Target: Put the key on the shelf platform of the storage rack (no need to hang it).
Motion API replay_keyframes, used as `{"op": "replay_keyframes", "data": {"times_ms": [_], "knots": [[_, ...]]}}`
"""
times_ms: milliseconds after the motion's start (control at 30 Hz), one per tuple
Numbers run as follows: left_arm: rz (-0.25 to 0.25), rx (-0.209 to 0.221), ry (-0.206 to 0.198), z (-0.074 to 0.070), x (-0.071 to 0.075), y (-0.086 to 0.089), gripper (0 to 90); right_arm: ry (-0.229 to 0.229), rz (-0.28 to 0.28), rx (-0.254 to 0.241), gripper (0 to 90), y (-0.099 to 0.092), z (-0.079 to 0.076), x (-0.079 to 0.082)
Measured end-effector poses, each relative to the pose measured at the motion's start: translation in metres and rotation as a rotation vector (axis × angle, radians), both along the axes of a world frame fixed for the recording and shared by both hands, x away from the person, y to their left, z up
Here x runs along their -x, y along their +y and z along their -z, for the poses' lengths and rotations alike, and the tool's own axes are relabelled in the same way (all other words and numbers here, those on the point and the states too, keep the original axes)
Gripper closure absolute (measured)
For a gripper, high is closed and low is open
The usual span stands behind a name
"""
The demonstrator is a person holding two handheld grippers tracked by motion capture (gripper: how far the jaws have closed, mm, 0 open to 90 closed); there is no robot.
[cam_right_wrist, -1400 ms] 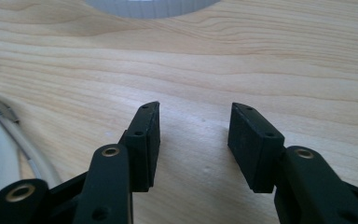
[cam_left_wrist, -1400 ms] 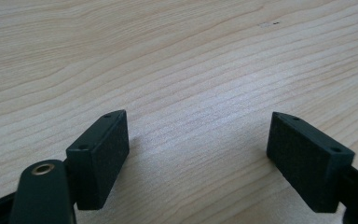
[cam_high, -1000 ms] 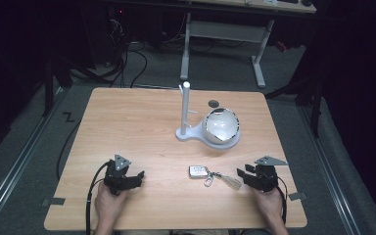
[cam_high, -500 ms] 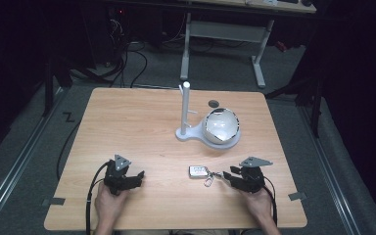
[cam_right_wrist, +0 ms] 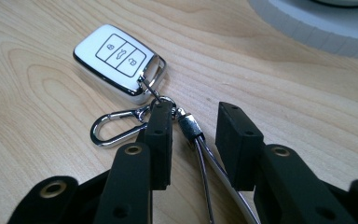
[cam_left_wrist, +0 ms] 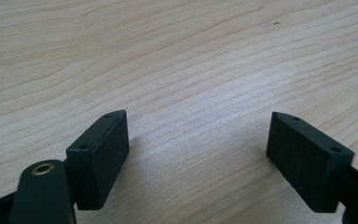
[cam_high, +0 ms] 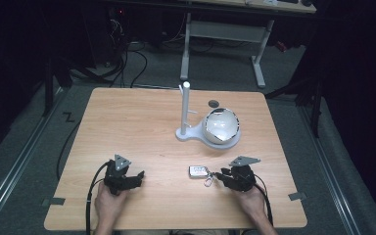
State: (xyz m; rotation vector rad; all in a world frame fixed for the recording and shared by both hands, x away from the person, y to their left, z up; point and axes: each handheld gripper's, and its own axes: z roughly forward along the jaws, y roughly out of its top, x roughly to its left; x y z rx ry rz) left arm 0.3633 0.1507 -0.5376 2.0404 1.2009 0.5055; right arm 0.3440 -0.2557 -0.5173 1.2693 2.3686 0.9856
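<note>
**Right tongs closing around the key fob's wire loop**

High view: the right tongs (cam_high: 221, 176) lie low on the wooden surface (cam_high: 142, 127), their tips just beside the key fob (cam_high: 198, 171), which lies flat. The left tongs (cam_high: 138, 175) rest well apart from the fob, off to its far side. A white stand (cam_high: 186, 110) with a round bowl-like dish (cam_high: 221, 126) sits beyond the right tongs.

Left gripper view: the left tongs (cam_left_wrist: 198, 144) stand wide open, with bare wood between the jaws.

Right gripper view: the right tongs (cam_right_wrist: 193, 140) are partly open and have just been closing. The fob's wire loop (cam_right_wrist: 203, 161) runs between the jaws, not yet pinched. The key fob (cam_right_wrist: 117, 59) lies just ahead of the tips, its carabiner clip (cam_right_wrist: 116, 127) beside the left jaw.
</note>
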Motion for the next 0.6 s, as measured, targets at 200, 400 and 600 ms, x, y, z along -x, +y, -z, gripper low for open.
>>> {"op": "replay_keyframes", "data": {"times_ms": [200, 400, 600], "knots": [[0.0, 0.0, 0.0, 0.0, 0.0, 0.0, 21.4, 0.003, -0.007, 0.019, 71.4, 0.0027, 0.0028, -0.0009], [0.0, 0.0, 0.0, 0.0, 0.0, 0.0, 21.4, -0.012, -0.022, 0.042, 77.0, 0.0048, 0.0047, 0.0002], [0.0, -0.001, 0.0, 0.0, 0.0001, -0.0001, 21.3, -0.019, -0.03, 0.048, 81.5, 0.0061, 0.005, 0.0007]]}}
